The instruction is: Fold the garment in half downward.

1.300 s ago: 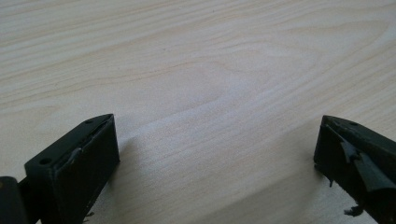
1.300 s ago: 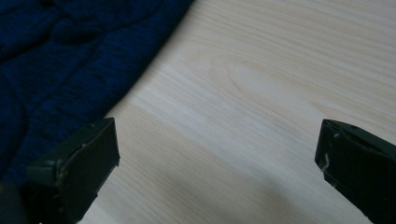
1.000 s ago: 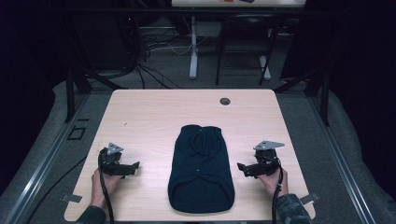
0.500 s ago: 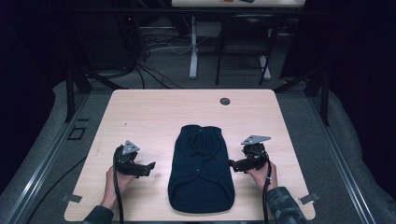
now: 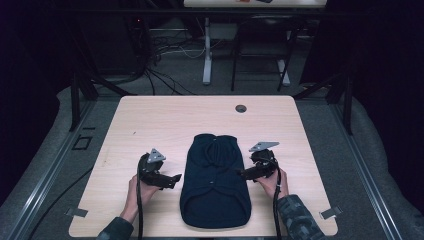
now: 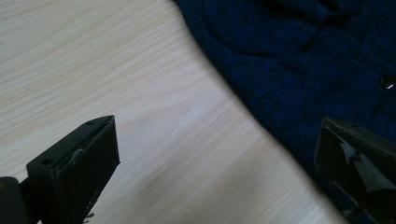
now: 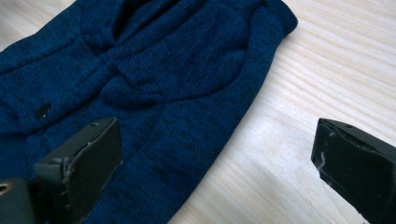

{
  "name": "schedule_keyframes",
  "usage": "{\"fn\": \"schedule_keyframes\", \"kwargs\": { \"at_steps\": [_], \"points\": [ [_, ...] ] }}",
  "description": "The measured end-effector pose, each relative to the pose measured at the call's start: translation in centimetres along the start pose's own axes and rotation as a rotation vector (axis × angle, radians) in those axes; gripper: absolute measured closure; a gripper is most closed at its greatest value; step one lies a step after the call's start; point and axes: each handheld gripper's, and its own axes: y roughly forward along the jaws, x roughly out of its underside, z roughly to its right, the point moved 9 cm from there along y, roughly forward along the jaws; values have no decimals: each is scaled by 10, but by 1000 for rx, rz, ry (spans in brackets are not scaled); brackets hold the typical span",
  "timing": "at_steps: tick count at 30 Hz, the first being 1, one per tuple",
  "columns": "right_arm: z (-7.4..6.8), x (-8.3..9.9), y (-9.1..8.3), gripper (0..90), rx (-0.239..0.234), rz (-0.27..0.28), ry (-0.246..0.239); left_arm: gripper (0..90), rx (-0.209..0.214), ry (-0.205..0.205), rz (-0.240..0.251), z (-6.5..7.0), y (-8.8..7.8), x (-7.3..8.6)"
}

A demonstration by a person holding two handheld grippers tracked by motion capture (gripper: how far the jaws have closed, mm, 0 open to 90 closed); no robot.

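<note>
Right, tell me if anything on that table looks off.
Nothing stands out. The dark blue knit garment lies flat and roughly centred on the wooden table, buttons showing. The left gripper and right gripper flank it, both open, holding nothing.

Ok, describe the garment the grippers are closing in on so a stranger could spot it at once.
On the pale wooden table, look at the near half, midway between the left gripper and the right gripper. There lies the dark navy knit sweater, flat, with small buttons down its middle. It is the table's one piece of cloth; the other mark is a small round hole near the far edge.
</note>
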Motion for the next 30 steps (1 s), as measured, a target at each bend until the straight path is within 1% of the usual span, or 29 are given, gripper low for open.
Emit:
{"fn": "schedule_keyframes", "kwargs": {
  "at_steps": [2,3,4,5,6,7,9,11,13,18,21,22,23,24,25,26,27,28,30],
  "points": [
    [0,-1,2,20,-4,-9,-5,6,15,4,-14,4,5,-1],
    [-1,-1,4,20,-6,-6,1,6,15,4,-14,4,5,-1],
    [-1,-1,6,20,-6,-17,-4,6,31,5,-29,9,9,-1],
    [-1,-1,7,21,-7,-17,-6,7,39,7,-31,10,11,-2],
    [-2,-2,8,21,-10,-16,-2,8,43,8,-33,12,12,-3],
    [-2,-2,9,22,-12,-26,-5,10,45,12,-33,13,13,-4],
    [-3,-3,12,24,-8,-23,-3,14,51,15,-37,16,16,-5],
    [-3,-5,15,28,-16,-25,-6,16,57,19,-39,17,18,-6],
    [-4,-6,17,31,-19,-29,-6,19,59,14,-42,16,20,-6],
    [-2,-12,24,37,-20,-30,-7,18,78,-15,-42,13,25,-10],
    [-1,-13,28,39,-20,-40,-8,19,83,-17,-46,12,27,-12],
    [-1,-14,29,41,-22,-39,-8,19,89,-21,-50,10,29,-15],
    [-1,-16,30,42,-23,-32,-5,19,92,-30,-44,9,31,-17],
    [-1,-16,30,42,-24,-42,-7,18,100,-34,-46,8,31,-19],
    [-2,-18,31,42,-27,-33,0,18,100,-34,-46,8,31,-19],
    [-1,-19,32,42,-26,-36,-3,18,102,-50,-40,5,35,-22],
    [-1,-20,33,44,-25,-41,-4,17,102,-55,-43,3,36,-23],
    [0,-20,33,44,-23,-47,-8,17,102,-55,-43,3,36,-23],
    [1,-22,34,45,-22,-43,-12,18,101,-58,-48,0,39,-25]
  ]
}}
